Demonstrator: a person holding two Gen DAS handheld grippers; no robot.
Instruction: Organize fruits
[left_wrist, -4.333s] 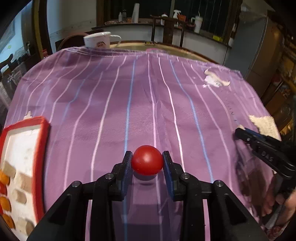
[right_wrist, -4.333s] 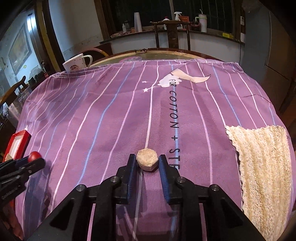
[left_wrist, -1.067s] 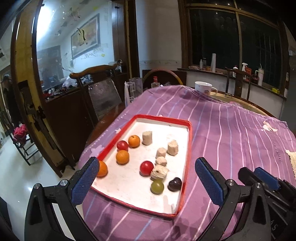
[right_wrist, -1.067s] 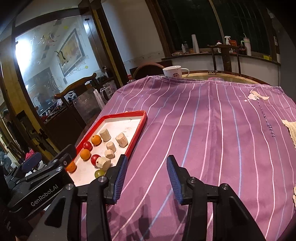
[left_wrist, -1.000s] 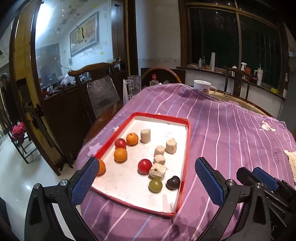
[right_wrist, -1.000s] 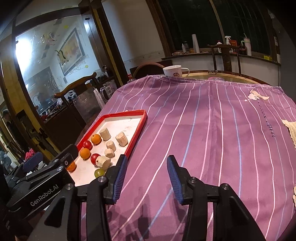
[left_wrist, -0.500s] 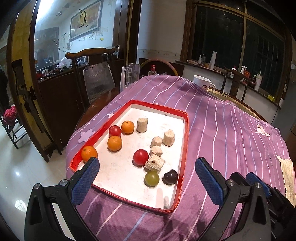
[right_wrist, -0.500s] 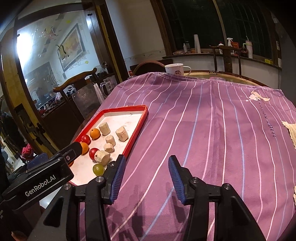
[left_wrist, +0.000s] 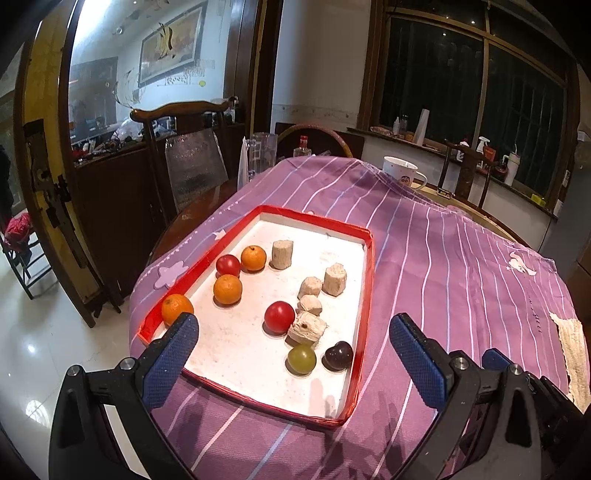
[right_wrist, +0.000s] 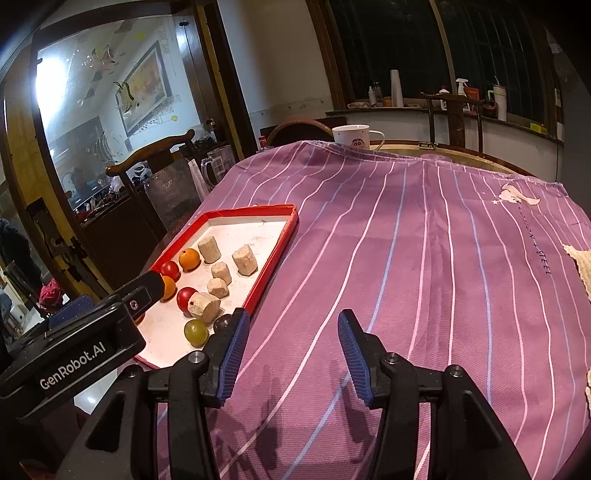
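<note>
Cloth (left_wrist: 461, 280) over the counter: woven purple fabric, matt, fine visible weave, pale stripes. Tray (left_wrist: 367, 254) ahead of the left fingers (left_wrist: 173, 347): glossy red rim, matt white floor with scuffs. Red fruit (left_wrist: 279, 316), oranges (left_wrist: 228, 289), green fruit (left_wrist: 301, 359) and dark fruit (left_wrist: 338, 355): smooth, shiny, with highlights. Beige chunks (left_wrist: 306, 328): rough, fibrous, dull. Finger pads: blue, finely textured, rubber-like; gripper bodies matt black plastic with bright metal screws (right_wrist: 390, 357). Mat (left_wrist: 574, 354) right of the fingers: cream, coarse, knitted-looking. Mug (right_wrist: 351, 136) far ahead: glossy white ceramic. Floor (left_wrist: 33, 339): polished, reflective tile.
</note>
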